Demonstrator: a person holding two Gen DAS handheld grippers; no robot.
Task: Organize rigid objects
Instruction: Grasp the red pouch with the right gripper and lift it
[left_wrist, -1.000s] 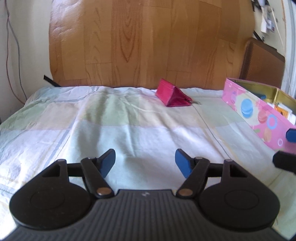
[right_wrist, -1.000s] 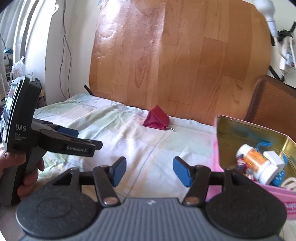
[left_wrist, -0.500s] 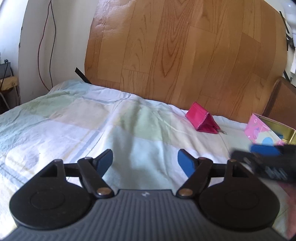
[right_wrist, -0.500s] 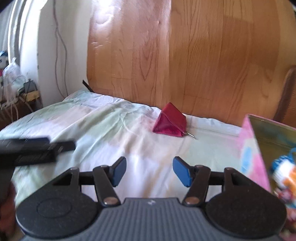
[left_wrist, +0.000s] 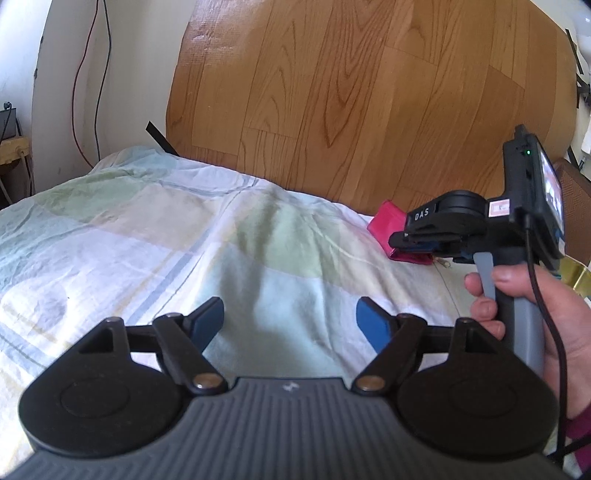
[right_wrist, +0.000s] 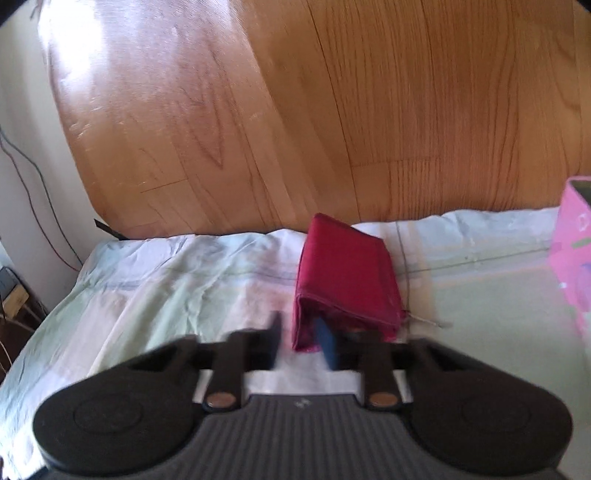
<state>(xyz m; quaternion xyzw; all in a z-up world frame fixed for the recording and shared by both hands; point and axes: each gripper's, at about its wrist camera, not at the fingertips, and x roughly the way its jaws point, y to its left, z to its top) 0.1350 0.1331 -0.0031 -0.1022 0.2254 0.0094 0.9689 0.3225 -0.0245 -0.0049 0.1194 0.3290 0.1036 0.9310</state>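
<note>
A red folded wallet (right_wrist: 347, 280) stands tent-like on the bed sheet near the wooden headboard. My right gripper (right_wrist: 303, 343) is at its near left corner; the jaws have narrowed, the right pad (right_wrist: 327, 341) is under the wallet's flap and the left pad (right_wrist: 275, 339) is outside it. The view is blurred, so contact is unclear. In the left wrist view the right gripper (left_wrist: 413, 240) covers part of the wallet (left_wrist: 386, 225). My left gripper (left_wrist: 290, 321) is open and empty above the sheet.
A pink patterned tin box (right_wrist: 572, 258) stands at the right edge of the bed; its gold inside shows in the left wrist view (left_wrist: 580, 277). The wooden headboard (left_wrist: 351, 103) rises behind. Cables hang on the left wall (left_wrist: 88, 92).
My right gripper moved forward to the wallet and its jaws narrowed around the wallet's near edge. My left gripper swung left; the right gripper and hand now fill its right side.
</note>
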